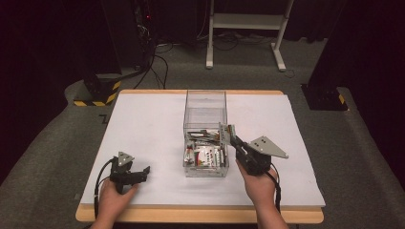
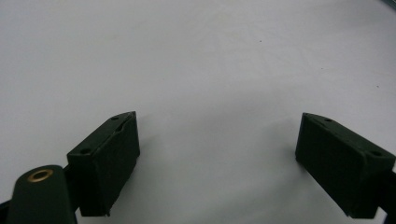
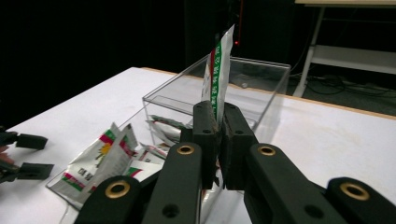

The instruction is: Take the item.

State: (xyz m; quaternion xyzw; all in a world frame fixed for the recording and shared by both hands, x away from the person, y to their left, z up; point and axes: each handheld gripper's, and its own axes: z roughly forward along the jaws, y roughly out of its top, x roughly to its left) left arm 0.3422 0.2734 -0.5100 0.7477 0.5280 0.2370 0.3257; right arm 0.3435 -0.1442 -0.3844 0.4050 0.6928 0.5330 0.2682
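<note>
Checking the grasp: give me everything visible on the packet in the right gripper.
The packet is a flat, thin foil-like sachet, silvery white with a green and red printed strip. It stands upright on edge, its lower part clamped between the shut jaws of the right gripper, held over the near right side of the clear plastic bin. Only the pads touch it. Its print is too small to read.

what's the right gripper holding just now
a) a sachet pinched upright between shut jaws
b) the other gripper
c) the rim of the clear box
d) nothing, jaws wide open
a: in the right gripper view the right gripper has its jaws shut on a sachet that stands on edge above the clear box.
</note>
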